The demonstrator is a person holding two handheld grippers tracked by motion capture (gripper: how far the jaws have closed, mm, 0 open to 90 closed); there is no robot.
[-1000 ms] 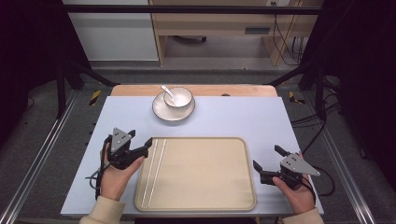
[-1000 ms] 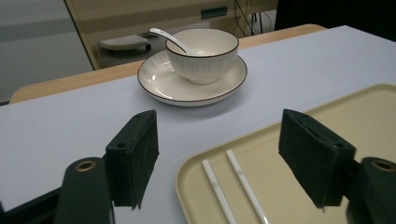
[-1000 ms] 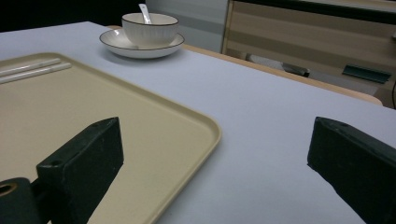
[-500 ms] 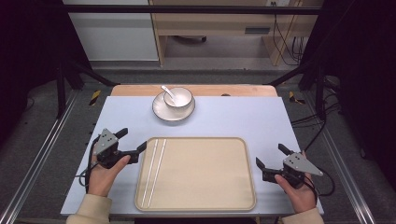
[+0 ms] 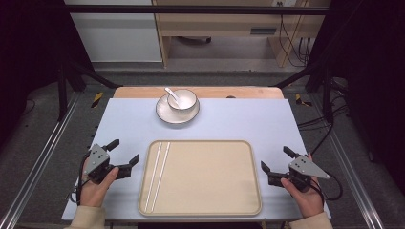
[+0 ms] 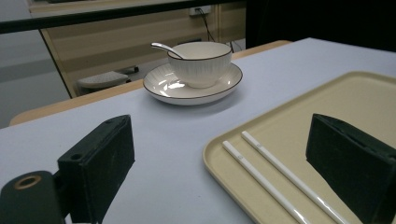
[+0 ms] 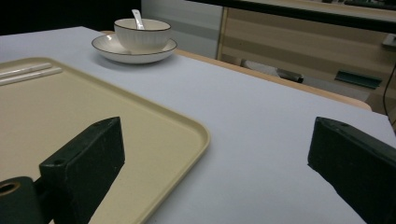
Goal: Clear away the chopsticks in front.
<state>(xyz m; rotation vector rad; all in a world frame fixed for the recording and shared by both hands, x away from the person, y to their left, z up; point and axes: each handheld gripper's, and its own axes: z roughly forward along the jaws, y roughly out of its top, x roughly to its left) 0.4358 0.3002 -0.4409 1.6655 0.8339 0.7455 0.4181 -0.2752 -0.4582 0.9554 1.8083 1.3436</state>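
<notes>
we hold our left gripper (image 5: 123, 158) at the lower left of the high view, just off the left rim of the tray (image 5: 248, 191), with its fingers (image 6: 100, 161) spread wide and nothing between them. it rests low over the desk (image 5: 239, 121) and, in the left gripper view, looks along toward the chopsticks (image 5: 159, 174), so we judge that it is lined up for them. the two white chopsticks lie side by side, nearly parallel, inside the tray along its left edge, running from the upper left corner of the tray down toward its lower left corner. laid there, they sit close to the left hand and leave most of the tray bare.

our right gripper (image 5: 274, 164) sits at the lower right of the high view, just outside the tray's right rim, fingers (image 7: 86, 158) also wide and holding nothing. it points across the tray's near corner, well apart from the chopsticks, so we take it to be waiting or ready to steady the tray.

at the upper middle of the high view a bowl (image 5: 182, 99) stands on a saucer (image 5: 165, 114), with a spoon (image 5: 172, 95) leaning in the bowl, handle toward the upper left. they stand beyond the tray, apart from it and from both grippers.
</notes>
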